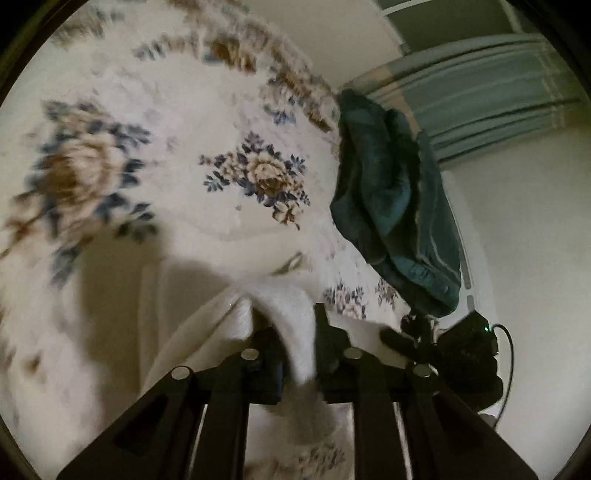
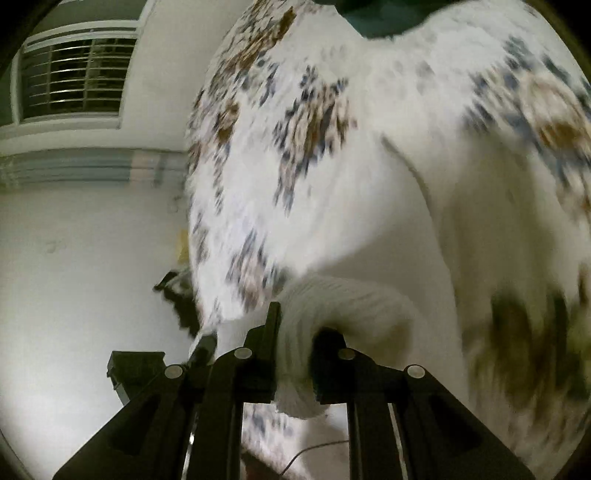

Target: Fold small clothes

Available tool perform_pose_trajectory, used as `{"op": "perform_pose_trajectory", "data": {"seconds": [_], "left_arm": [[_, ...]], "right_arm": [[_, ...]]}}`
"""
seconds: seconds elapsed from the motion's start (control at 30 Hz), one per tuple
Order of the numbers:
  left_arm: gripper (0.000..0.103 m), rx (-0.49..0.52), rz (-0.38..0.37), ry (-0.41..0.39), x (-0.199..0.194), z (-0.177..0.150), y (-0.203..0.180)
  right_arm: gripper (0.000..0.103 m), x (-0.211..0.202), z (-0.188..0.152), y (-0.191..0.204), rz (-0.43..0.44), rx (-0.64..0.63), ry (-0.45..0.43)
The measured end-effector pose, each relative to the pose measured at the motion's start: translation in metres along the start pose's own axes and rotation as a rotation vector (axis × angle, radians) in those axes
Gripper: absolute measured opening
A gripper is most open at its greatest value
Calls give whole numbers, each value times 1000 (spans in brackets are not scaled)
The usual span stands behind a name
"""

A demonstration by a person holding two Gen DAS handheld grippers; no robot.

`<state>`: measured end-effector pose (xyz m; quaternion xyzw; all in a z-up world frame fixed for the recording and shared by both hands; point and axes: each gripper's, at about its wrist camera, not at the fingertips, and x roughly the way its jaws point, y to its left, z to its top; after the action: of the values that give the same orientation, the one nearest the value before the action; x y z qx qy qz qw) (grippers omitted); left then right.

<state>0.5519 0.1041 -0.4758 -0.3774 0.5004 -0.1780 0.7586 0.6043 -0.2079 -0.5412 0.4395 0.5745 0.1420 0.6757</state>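
Observation:
A white ribbed garment (image 1: 291, 314) lies on a floral bedspread (image 1: 184, 122). My left gripper (image 1: 295, 332) is shut on a fold of it, and the cloth runs between the fingers and drapes down. In the right wrist view my right gripper (image 2: 295, 332) is shut on another part of the white garment (image 2: 332, 306), which bulges out between the fingers. The rest of the garment spreads to the right (image 2: 480, 221). Both views are blurred.
A dark teal garment (image 1: 395, 199) lies bunched at the bed's right edge; its edge also shows at the top of the right wrist view (image 2: 376, 18). A black device with a cable (image 1: 469, 350) sits by the bed. A barred window (image 2: 74, 77) and white wall lie beyond.

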Motion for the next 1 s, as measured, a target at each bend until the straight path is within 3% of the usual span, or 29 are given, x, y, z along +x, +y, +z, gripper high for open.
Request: {"op": "perform_pose_trajectory", "data": {"seconds": [0.03, 0.07, 0.13, 0.2, 0.27, 0.47, 0.5, 0.53, 0.57, 0.6, 0.7, 0.83, 1.0], "left_arm": [[29, -28, 22, 19, 13, 16, 9], [50, -51, 14, 28, 20, 27, 17], [68, -82, -14, 4, 18, 37, 32], [69, -89, -23, -13, 13, 41, 42], [69, -62, 26, -10, 12, 40, 50], [69, 72, 176, 135, 65, 34, 61], [68, 108, 191, 159, 79, 34, 59], [66, 141, 193, 171, 87, 32, 55], [30, 172, 193, 173, 94, 32, 52], [2, 204, 216, 182, 101, 30, 48], [5, 221, 193, 128, 85, 29, 42], [5, 161, 191, 50, 53, 40, 58], [6, 84, 195, 115, 74, 49, 90]], "right_arm": [[22, 6, 18, -9, -10, 1, 7], [25, 18, 34, -14, -31, 11, 29], [56, 34, 51, -25, -67, 30, 65], [65, 16, 49, -40, -39, 34, 49], [65, 3, 44, -49, -48, 27, 13], [65, 13, 31, -75, -237, -61, 36], [62, 23, 32, -79, -243, -65, 59], [39, 30, 32, -80, -247, -76, 69], [22, 34, 33, -80, -256, -91, 65], [9, 36, 33, -76, -277, -113, 56], [8, 25, 34, -61, -293, -154, -13], [7, 17, 45, -44, -321, -196, -63], [8, 54, 67, -57, -456, -181, 31]]}}
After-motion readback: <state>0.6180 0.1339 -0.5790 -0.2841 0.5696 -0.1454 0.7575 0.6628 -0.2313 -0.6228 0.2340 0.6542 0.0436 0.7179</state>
